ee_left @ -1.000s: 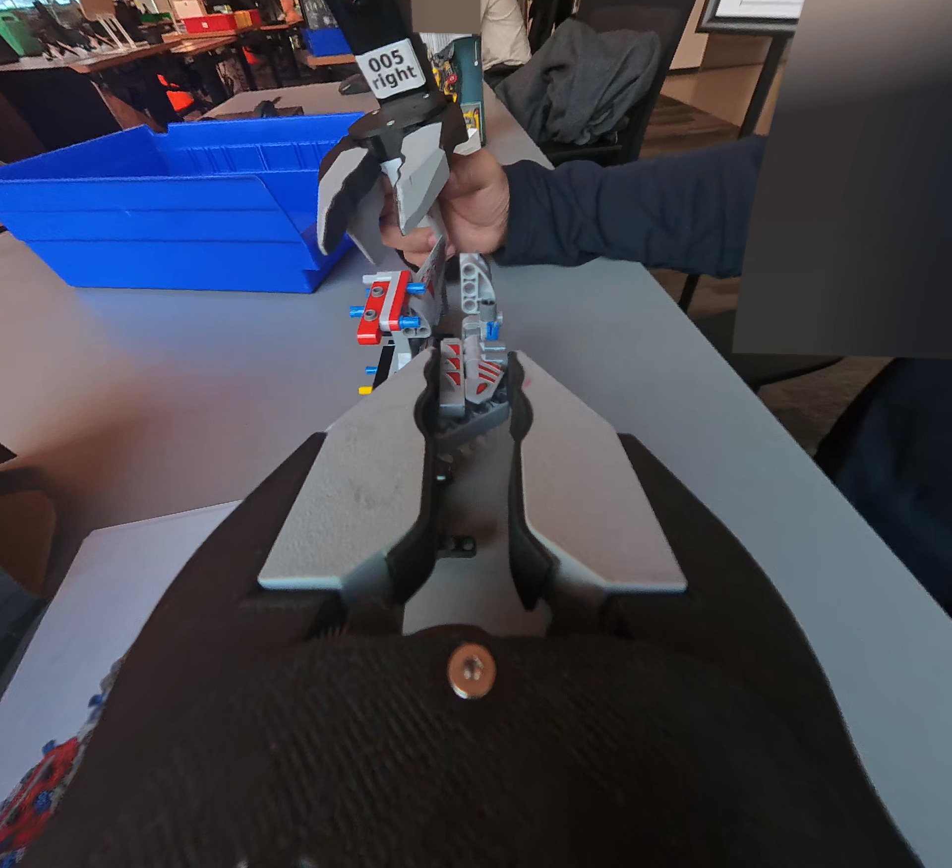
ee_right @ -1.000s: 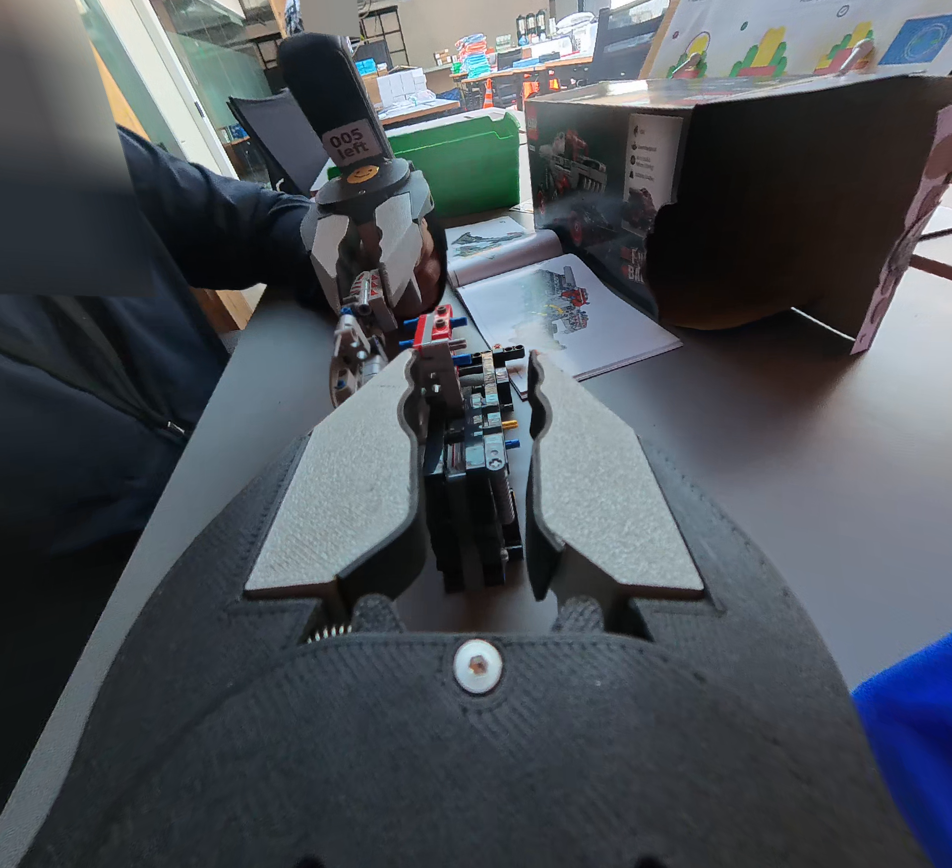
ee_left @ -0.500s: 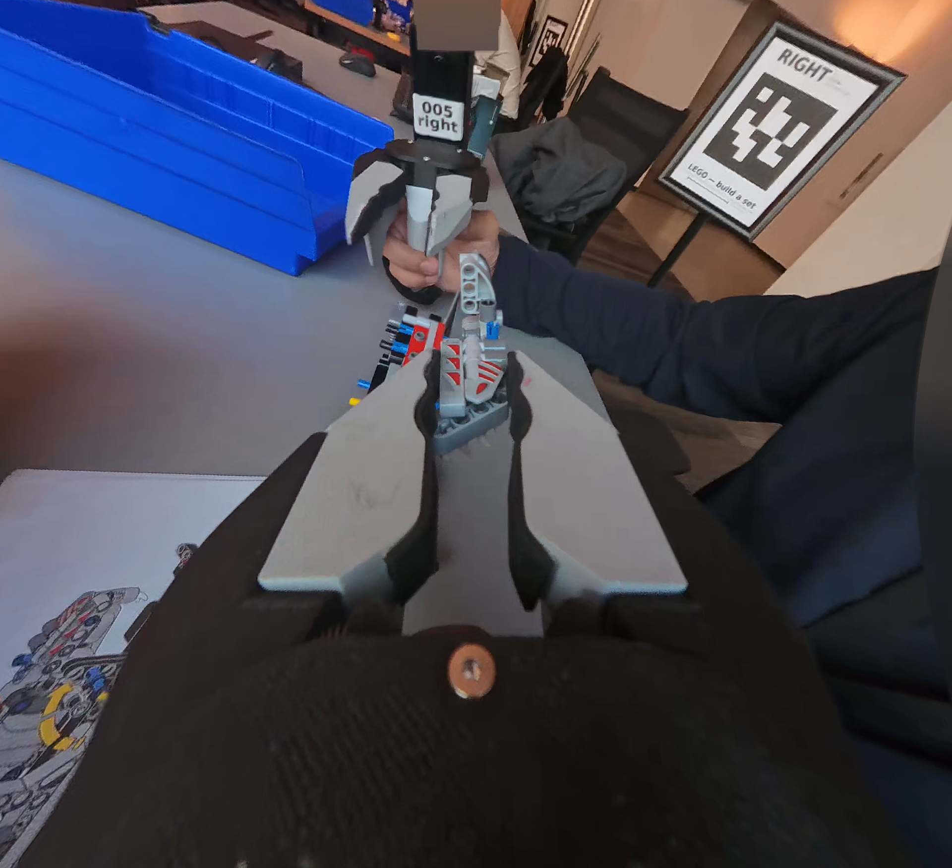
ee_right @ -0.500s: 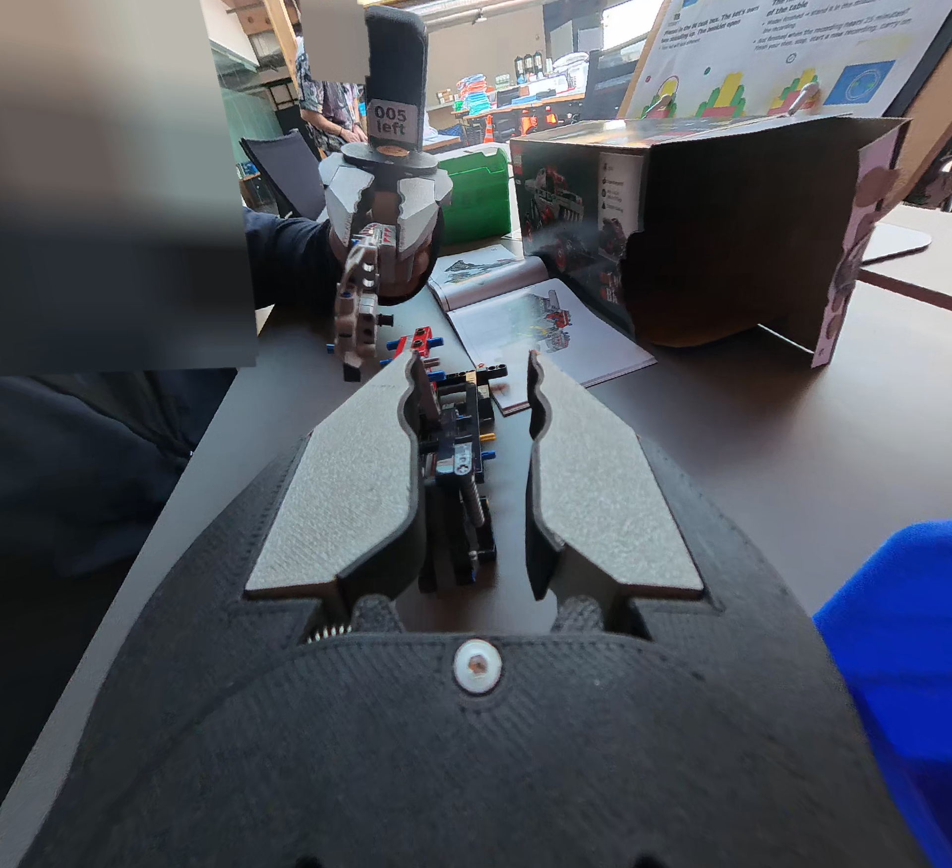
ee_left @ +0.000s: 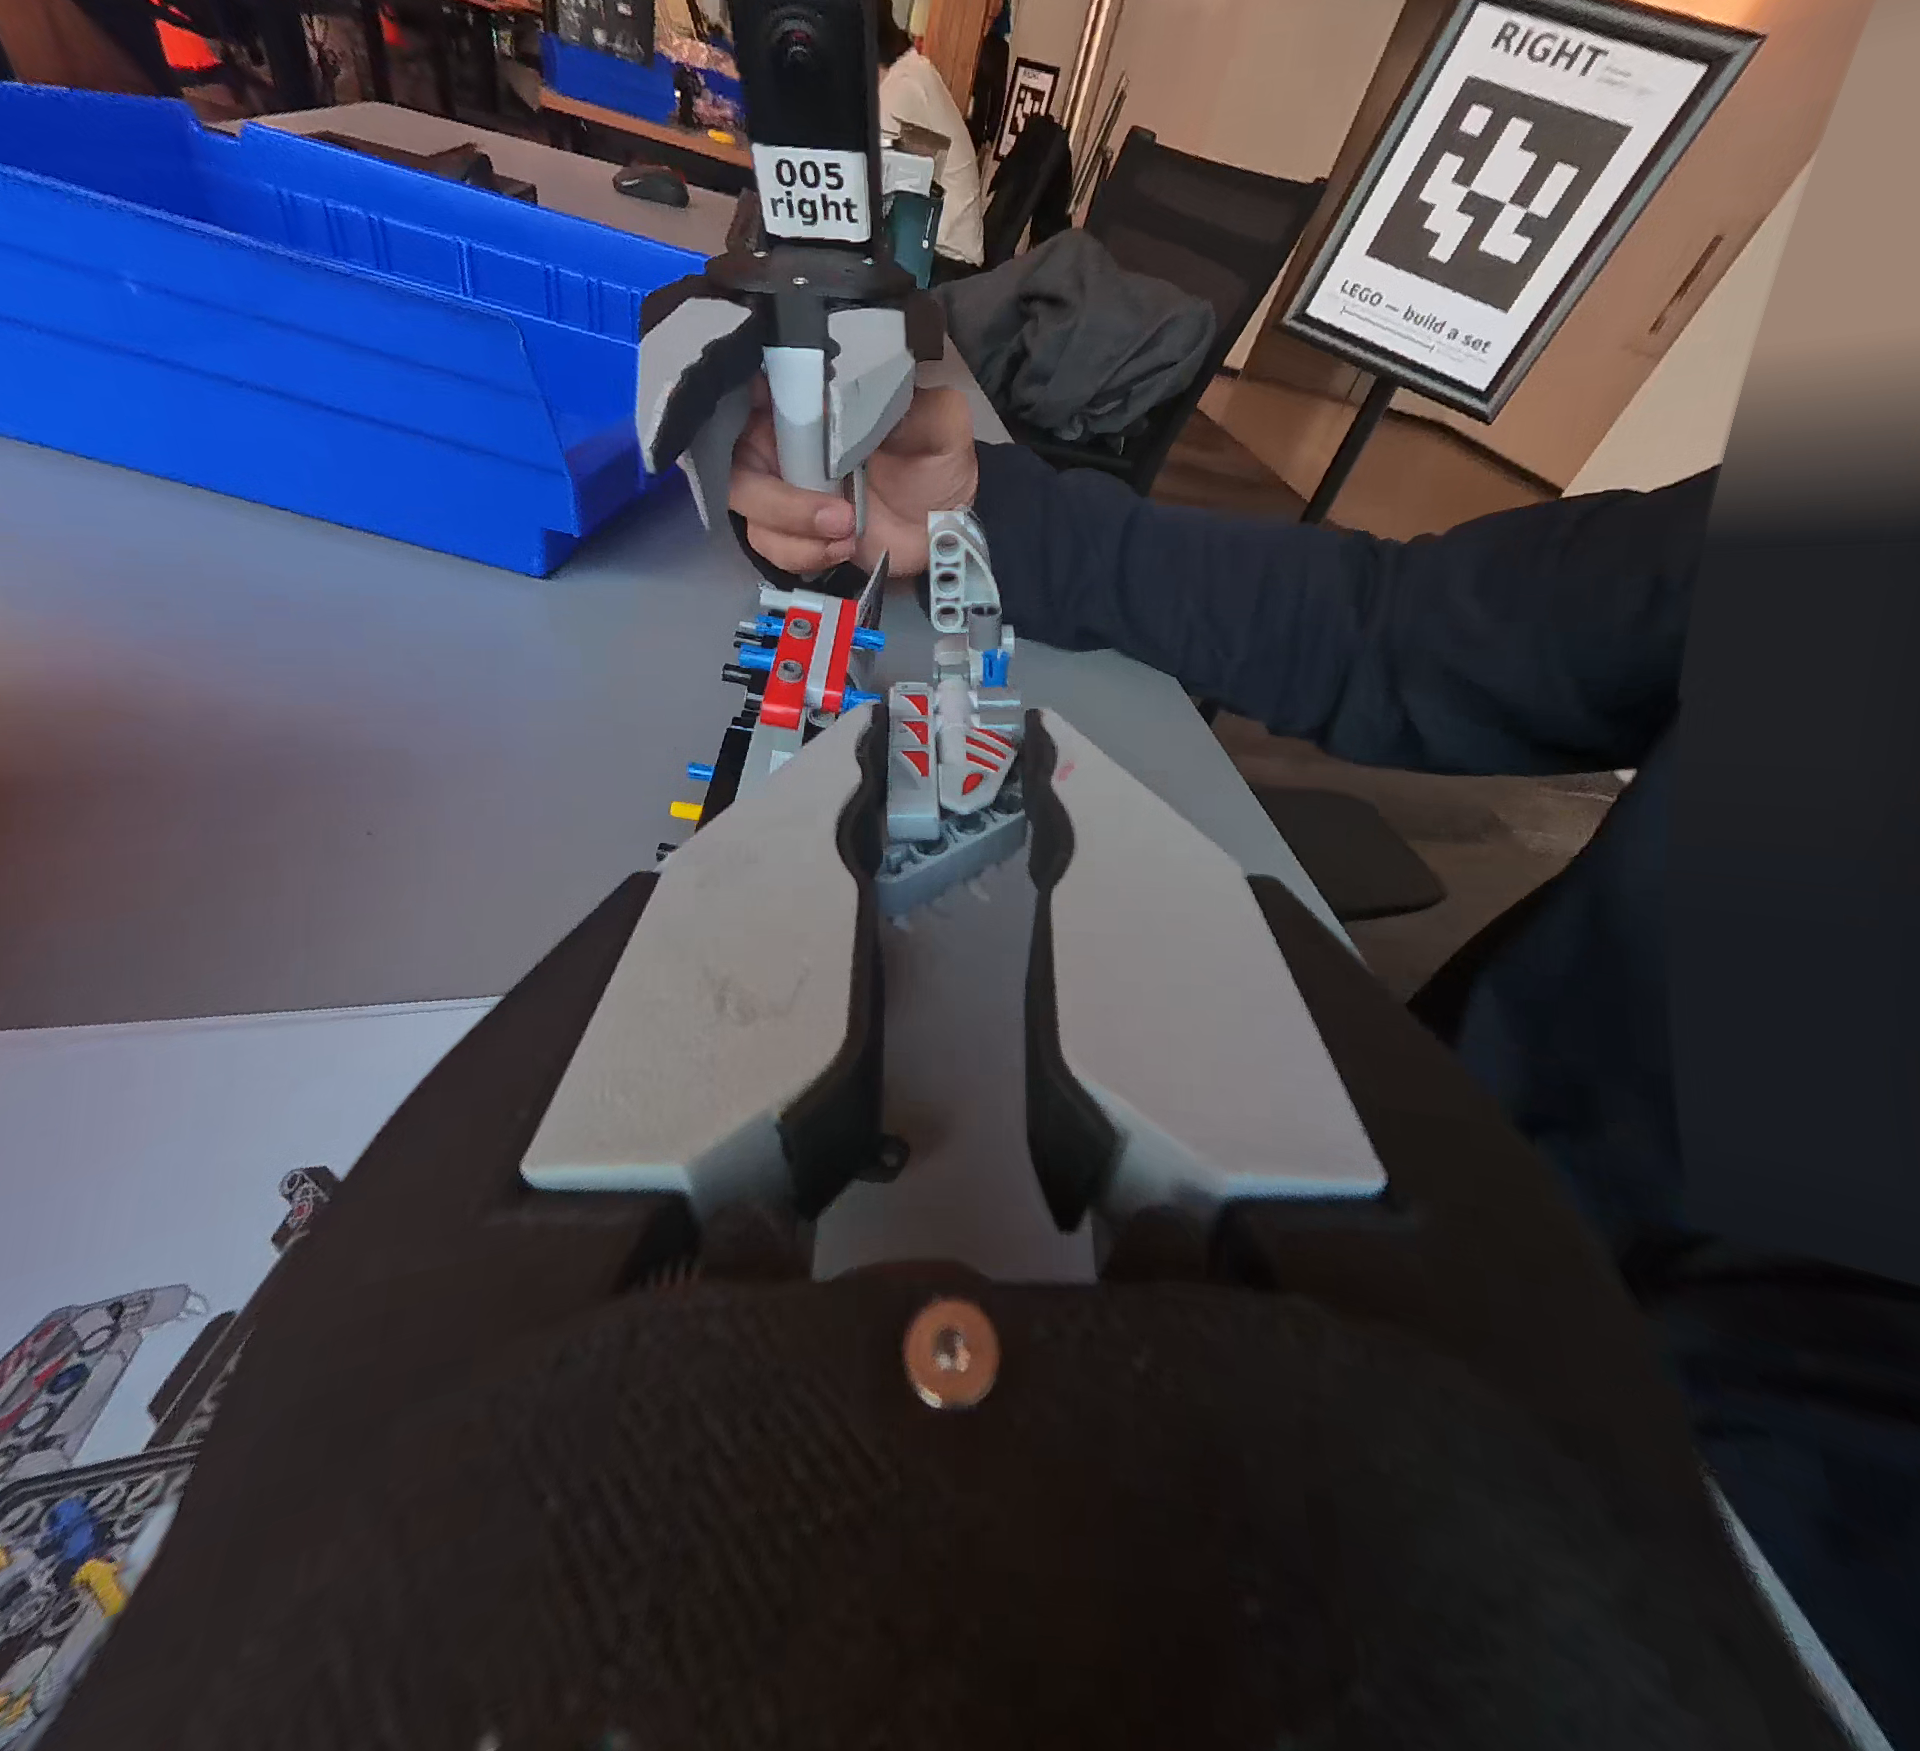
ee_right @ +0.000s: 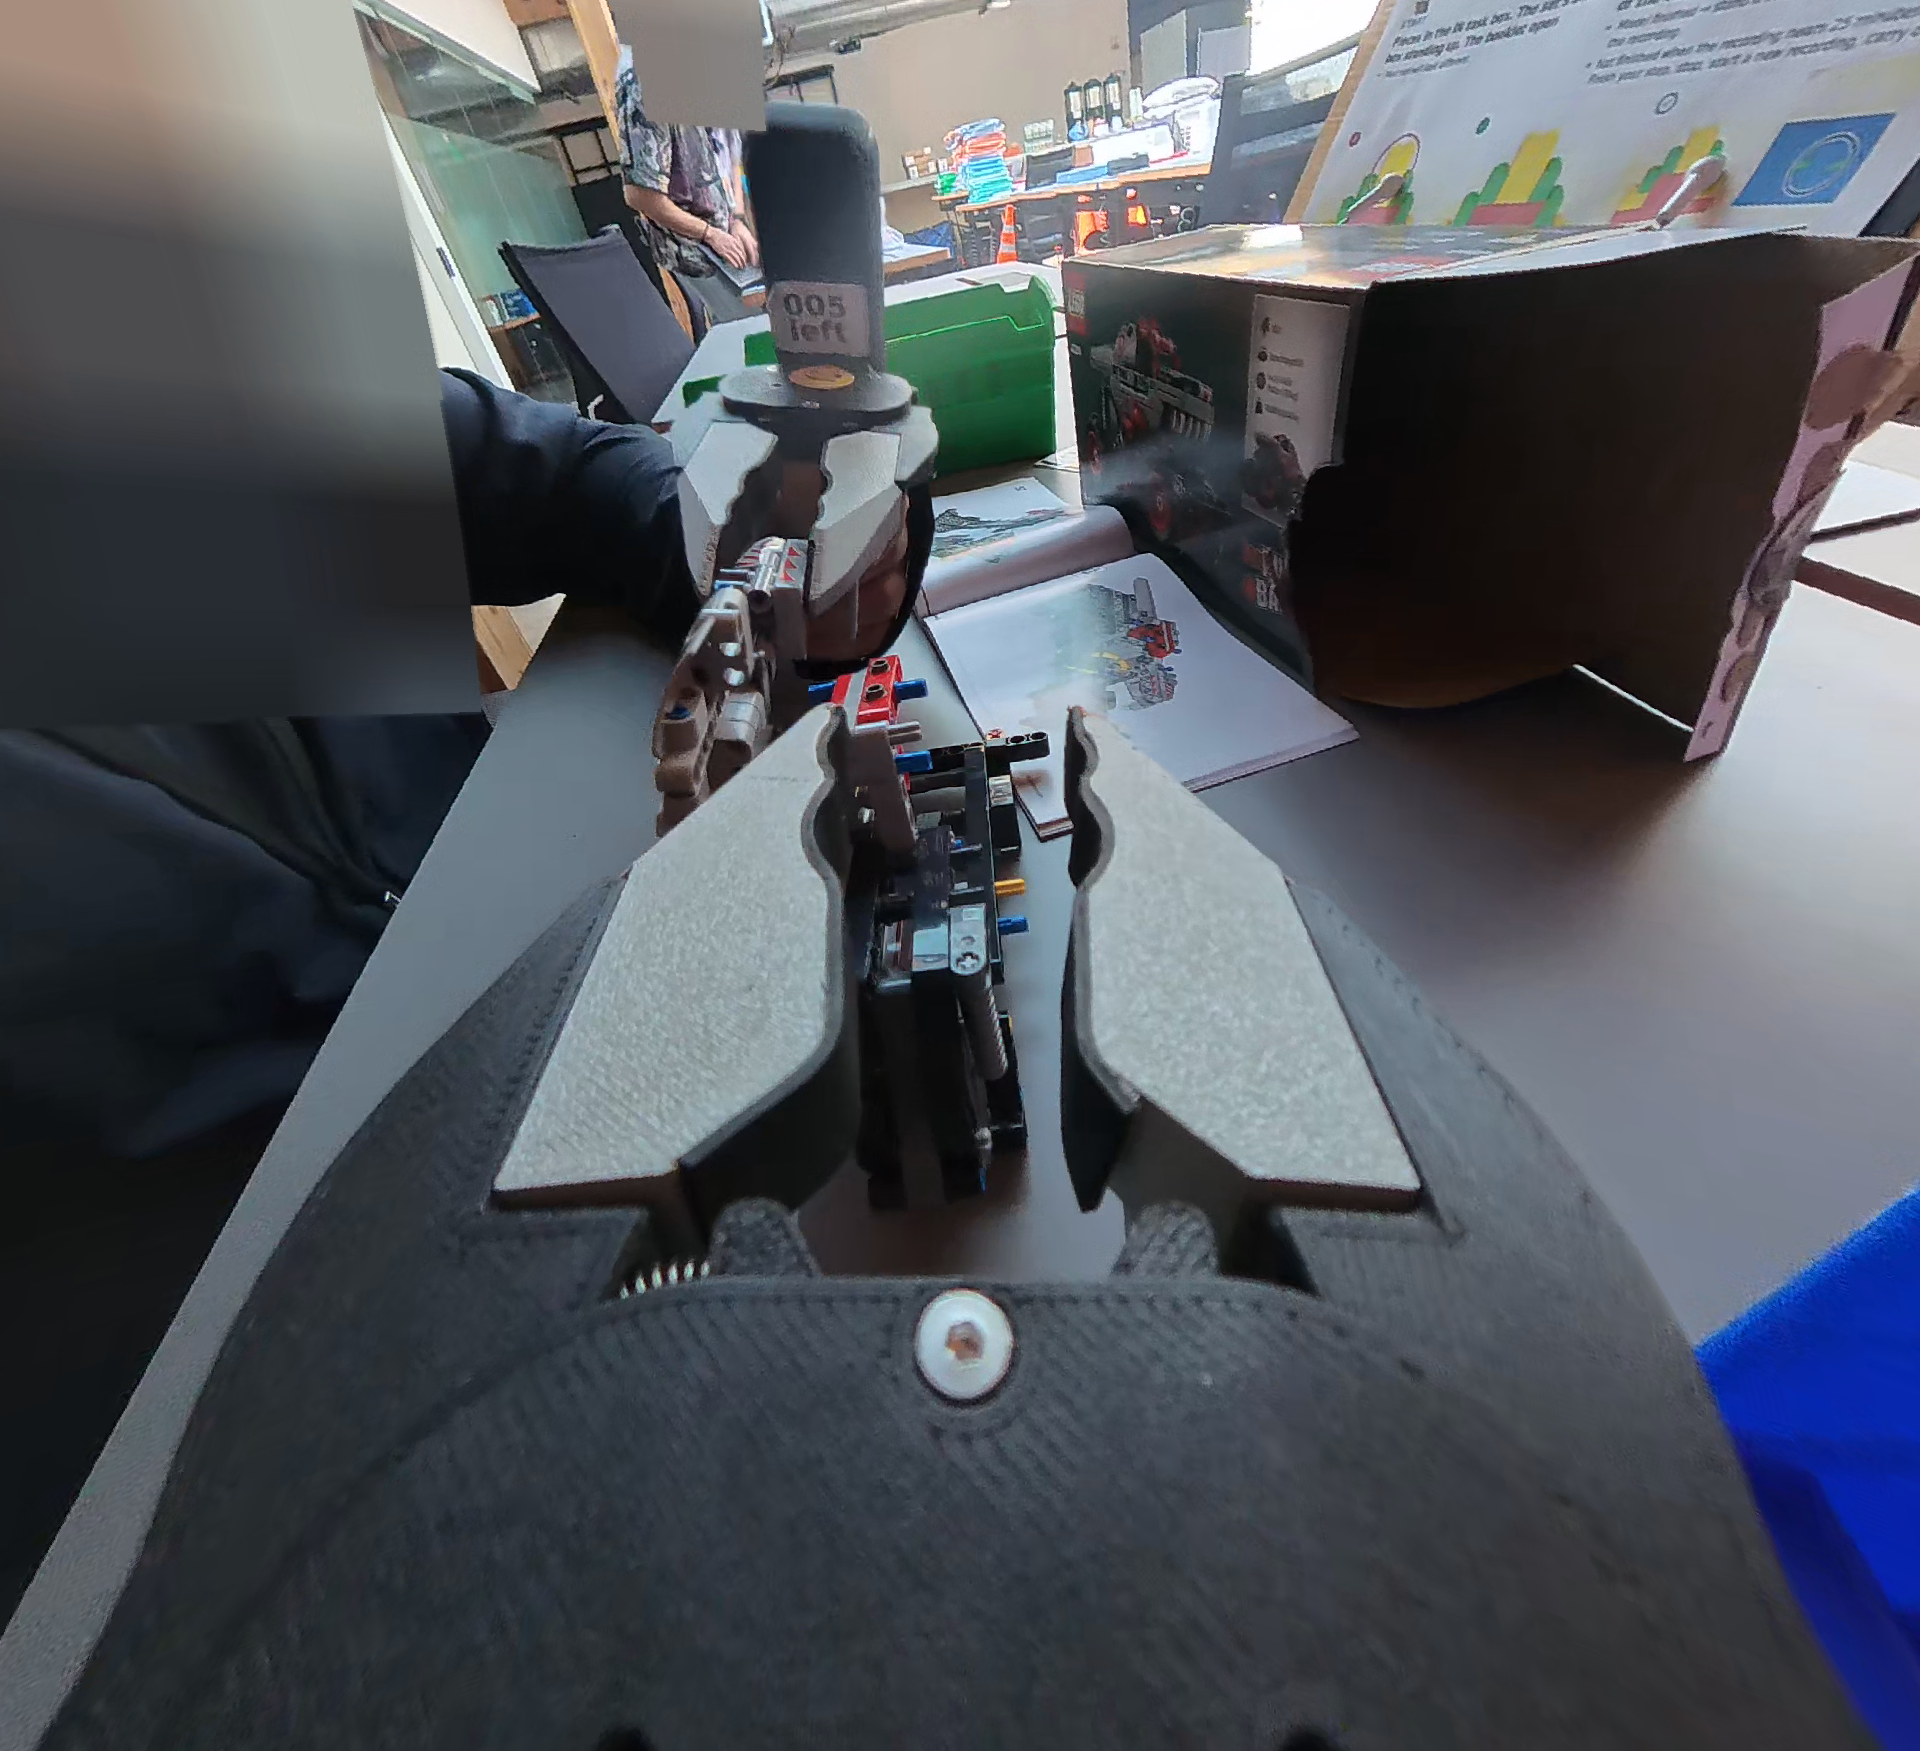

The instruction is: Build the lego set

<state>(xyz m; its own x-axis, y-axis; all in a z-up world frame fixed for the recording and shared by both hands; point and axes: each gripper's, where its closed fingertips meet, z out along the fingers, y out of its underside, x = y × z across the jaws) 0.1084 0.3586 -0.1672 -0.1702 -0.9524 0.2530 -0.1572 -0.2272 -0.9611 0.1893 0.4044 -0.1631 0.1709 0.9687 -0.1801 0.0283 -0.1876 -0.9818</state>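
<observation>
The left gripper (ee_left: 943, 745) is clamped on a grey lego piece (ee_left: 948, 771) at frame centre; the right gripper (ee_right: 951, 745) stands apart around the black lego frame (ee_right: 940, 953).

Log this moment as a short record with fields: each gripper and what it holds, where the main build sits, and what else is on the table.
left gripper: shut on the grey sub-assembly with red stripes, held above the table
right gripper: fingers either side of the dark main build; grip cannot be told
main build: on the table, red beam with blue pins at its far end
instruction booklet: open, lying beyond the build
set box: open, behind the booklet
blue bin: on the table, far side
</observation>
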